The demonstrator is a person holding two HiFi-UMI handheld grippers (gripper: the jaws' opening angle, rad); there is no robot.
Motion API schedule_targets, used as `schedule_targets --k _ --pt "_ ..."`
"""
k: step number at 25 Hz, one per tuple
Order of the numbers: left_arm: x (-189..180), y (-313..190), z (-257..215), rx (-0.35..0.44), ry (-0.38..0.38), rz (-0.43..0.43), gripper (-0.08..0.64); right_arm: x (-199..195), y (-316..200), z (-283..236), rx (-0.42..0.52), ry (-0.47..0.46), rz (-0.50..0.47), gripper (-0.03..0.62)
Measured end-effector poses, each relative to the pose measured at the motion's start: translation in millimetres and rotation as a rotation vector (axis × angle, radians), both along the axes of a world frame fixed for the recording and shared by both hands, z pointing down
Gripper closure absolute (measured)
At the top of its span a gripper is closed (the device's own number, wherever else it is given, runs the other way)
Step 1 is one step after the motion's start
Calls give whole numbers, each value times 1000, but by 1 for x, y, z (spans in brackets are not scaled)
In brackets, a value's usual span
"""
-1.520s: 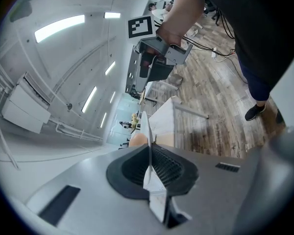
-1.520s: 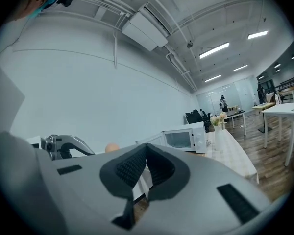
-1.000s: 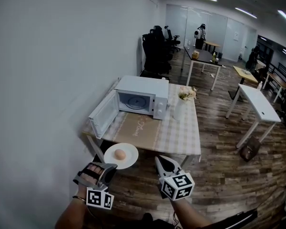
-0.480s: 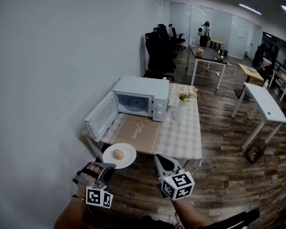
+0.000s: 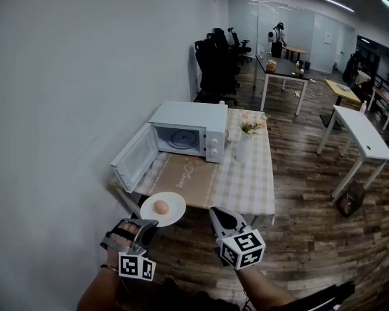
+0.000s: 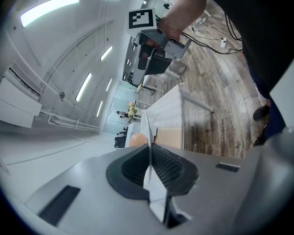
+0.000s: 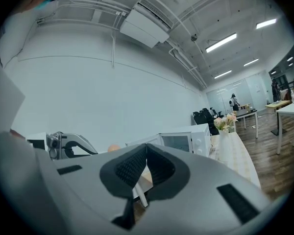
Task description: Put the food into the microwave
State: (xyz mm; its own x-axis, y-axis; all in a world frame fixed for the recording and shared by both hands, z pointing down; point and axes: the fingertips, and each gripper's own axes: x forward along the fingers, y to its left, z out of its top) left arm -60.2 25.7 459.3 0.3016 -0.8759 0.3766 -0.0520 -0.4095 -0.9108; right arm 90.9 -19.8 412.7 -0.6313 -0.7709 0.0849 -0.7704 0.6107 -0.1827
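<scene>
The left gripper (image 5: 146,225) clamps the near rim of the plate (image 5: 176,203) bearing the food (image 5: 161,207), best carried level to the open microwave (image 5: 185,131) farther off; the right gripper (image 5: 218,216) is closed, empty.

Plate (image 5: 176,207): smooth white, glossy. Food (image 5: 161,207): matt tan skin. Microwave (image 5: 185,129): smooth white shell, looks like painted metal. Worktop (image 5: 249,183) under checked cloth, with a matt brown paper-like mat (image 5: 185,173). Floor (image 5: 305,238): wood planks, low sheen. Left gripper (image 6: 149,151), right gripper (image 7: 146,155): matt grey plastic, black ribbed pads (image 7: 130,169).
</scene>
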Motion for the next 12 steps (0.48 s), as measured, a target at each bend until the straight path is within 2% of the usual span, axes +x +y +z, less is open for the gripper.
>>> schedule_targets --k 12 --pt "-11 -46 5 6 14 40 538 -14 -41 6 -19 9 29 583"
